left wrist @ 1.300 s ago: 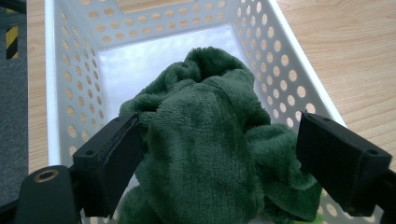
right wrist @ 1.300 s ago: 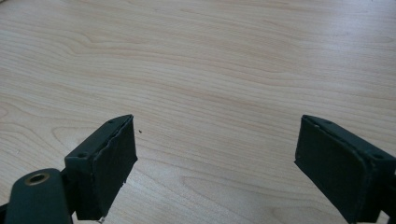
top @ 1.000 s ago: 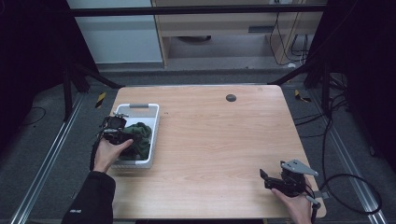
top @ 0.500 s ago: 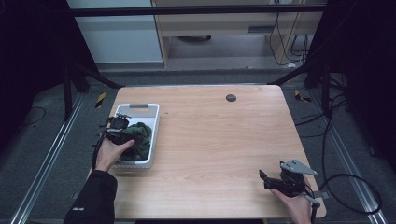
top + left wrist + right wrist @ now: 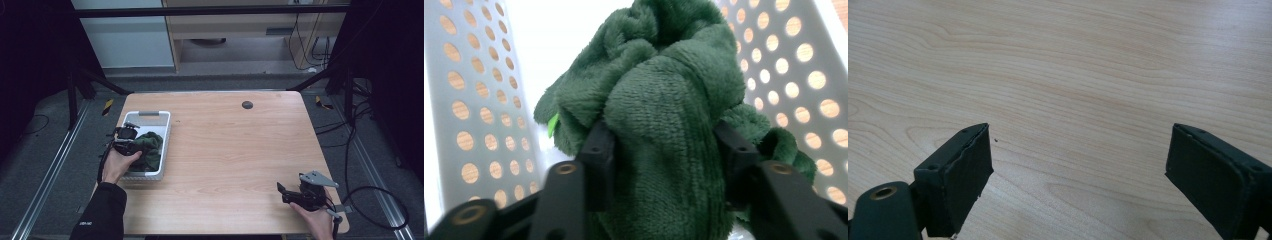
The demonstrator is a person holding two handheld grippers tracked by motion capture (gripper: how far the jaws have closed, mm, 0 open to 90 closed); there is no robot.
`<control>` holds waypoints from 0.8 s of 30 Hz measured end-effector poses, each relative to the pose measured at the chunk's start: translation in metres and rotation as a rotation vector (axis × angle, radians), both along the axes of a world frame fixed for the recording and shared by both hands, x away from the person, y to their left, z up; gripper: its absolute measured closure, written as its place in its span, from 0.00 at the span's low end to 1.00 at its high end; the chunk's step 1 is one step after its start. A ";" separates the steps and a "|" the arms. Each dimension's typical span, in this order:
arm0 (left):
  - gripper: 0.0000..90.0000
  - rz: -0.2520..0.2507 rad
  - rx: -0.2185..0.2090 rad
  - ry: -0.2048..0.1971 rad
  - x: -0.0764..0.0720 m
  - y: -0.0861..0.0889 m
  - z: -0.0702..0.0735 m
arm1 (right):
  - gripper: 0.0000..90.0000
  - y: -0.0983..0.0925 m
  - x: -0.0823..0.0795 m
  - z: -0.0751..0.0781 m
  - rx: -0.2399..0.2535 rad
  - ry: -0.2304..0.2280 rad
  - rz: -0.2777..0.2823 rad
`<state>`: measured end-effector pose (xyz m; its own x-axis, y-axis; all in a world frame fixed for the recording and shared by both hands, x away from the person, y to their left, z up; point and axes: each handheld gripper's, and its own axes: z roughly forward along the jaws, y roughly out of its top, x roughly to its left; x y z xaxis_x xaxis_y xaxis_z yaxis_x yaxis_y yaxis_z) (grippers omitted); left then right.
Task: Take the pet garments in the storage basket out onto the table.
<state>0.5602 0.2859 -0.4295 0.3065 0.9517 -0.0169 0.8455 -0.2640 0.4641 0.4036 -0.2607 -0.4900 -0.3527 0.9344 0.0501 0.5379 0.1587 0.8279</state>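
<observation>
Shifted slightly since half a second ago: left hand-held gripper (image 5: 131,142), now a little lower over the white perforated basket (image 5: 165,131); right hand-held gripper (image 5: 287,192) unchanged near the counter's front right corner.

Left hand-held gripper:
- Clenched on a fold of the dark green fleece cloth (image 5: 149,150).
- In the left gripper view, jaws pressed against both sides of the bunched cloth (image 5: 664,125), pile bulging between and above them.
- Held by the left hand (image 5: 116,165), dark sleeve (image 5: 102,212) entering from the bottom edge.

Green cloth:
- Located inside the basket, at the left side of the wooden counter (image 5: 230,150).
- Basket walls (image 5: 479,100) visible on both sides of the cloth, round holes showing wood grain behind.
- Small bright green tag (image 5: 553,124) at the cloth's left edge.

Right hand-held gripper:
- Released, jaws spread wide apart, nothing between them.
- Bare wood grain (image 5: 1073,90) ahead of the jaws in the right gripper view.
- Grey three-cornered plate on top, cable trailing off to the right.

Other: small dark round disc (image 5: 247,104) near the far edge of the counter, well apart from both grippers.
</observation>
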 end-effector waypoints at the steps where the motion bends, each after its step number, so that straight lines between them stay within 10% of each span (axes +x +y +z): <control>1: 0.64 -0.002 0.001 0.004 0.000 0.000 0.000 | 0.12 0.000 0.000 0.000 -0.001 0.001 0.001; 24: 0.81 -0.037 -0.044 -0.051 -0.017 0.002 0.024 | 0.12 0.001 0.000 -0.001 -0.007 0.010 0.010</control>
